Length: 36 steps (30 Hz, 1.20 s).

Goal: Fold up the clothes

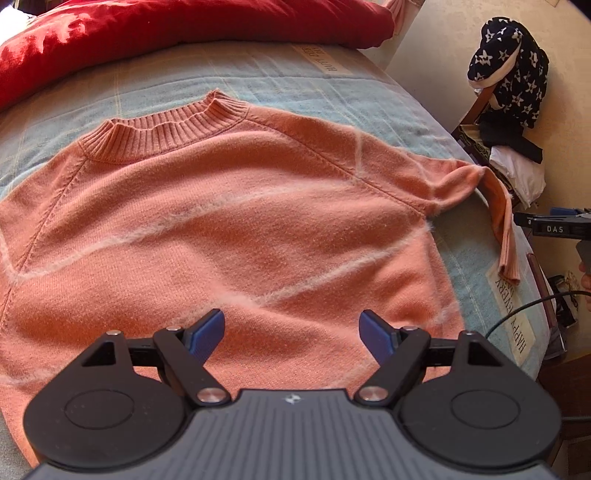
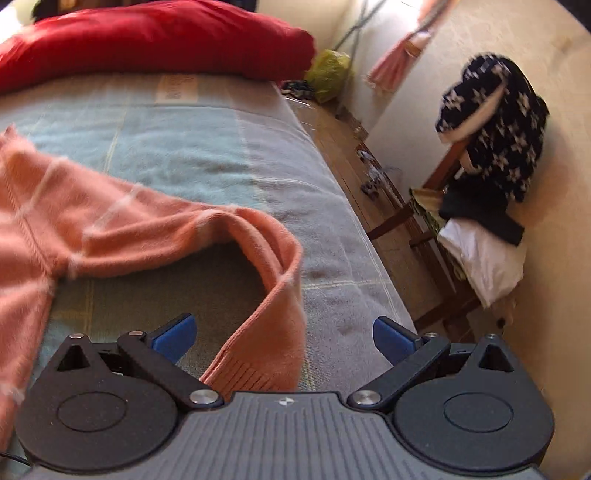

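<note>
Inspecting both wrist views, I find the orange sweater (image 1: 229, 221) lying flat and face-up on the bed (image 1: 303, 96), collar toward the red pillow (image 1: 166, 33) at the top of the frame. Body is spread; no fold made yet. My left gripper (image 1: 291, 334) hangs over the lower middle of the sweater, fingers (image 1: 205, 332) spread wide, nothing between them. My right gripper (image 2: 284, 338) sits at the bottom of its frame with fingers spread; the sleeve (image 2: 266, 295) runs down between them, cuff (image 2: 247, 380) nearest the camera, but the pads do not press on it. In the left view that sleeve trails off the bed edge at right.

Judgement: the sleeve fold is the step in hand. Next move calls for closing on the cuff and carrying it across the sweater body, leftward in frame.
</note>
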Each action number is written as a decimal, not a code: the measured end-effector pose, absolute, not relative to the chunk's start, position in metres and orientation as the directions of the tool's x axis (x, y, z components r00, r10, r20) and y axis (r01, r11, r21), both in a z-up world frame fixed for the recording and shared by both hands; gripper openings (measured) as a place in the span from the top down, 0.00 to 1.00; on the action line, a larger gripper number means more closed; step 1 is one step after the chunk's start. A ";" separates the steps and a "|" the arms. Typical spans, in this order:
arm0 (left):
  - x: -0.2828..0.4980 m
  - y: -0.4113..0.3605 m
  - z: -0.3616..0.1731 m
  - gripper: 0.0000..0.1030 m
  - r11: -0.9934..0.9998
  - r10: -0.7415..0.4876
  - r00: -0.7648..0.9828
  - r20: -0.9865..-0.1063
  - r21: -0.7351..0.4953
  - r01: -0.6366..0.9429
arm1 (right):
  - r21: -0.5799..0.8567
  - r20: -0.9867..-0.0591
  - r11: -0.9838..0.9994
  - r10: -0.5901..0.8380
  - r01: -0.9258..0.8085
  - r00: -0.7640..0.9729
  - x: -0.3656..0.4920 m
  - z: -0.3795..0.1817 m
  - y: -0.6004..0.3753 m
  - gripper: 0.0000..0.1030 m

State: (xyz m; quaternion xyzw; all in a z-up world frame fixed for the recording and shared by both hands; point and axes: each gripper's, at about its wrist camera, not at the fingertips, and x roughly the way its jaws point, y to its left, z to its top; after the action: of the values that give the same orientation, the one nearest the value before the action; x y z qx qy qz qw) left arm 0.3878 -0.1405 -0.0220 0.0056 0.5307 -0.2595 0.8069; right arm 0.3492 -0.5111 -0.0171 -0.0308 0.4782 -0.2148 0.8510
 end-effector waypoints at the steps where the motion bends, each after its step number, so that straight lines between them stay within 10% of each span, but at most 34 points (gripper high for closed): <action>1: 0.389 -0.145 -0.022 0.23 0.861 -0.419 0.302 -0.856 -0.268 0.433 | -0.228 -0.815 0.907 -0.377 0.355 0.440 0.351 -0.021 -0.516 0.00; 17: 0.388 -0.179 -0.029 0.23 0.839 -0.420 0.277 -0.864 -0.254 0.481 | -0.592 -0.664 0.653 -0.727 0.473 0.174 0.387 -0.045 -0.650 0.01; 25: 0.390 -0.193 -0.027 0.23 0.822 -0.434 0.274 -0.858 -0.253 0.511 | 0.006 -0.845 0.849 -0.278 0.528 0.457 0.370 -0.033 -0.653 0.02; 36: 0.392 -0.194 -0.031 0.23 0.822 -0.436 0.263 -0.861 -0.262 0.506 | 0.504 -0.696 0.788 0.129 0.353 0.707 0.330 -0.036 -0.594 0.00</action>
State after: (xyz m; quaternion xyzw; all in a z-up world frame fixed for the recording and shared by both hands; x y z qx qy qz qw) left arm 0.3918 -0.1941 -0.0307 0.0329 0.5299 -0.2966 0.7938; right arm 0.3302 -0.5935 -0.0363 0.3191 0.3775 -0.0647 0.8668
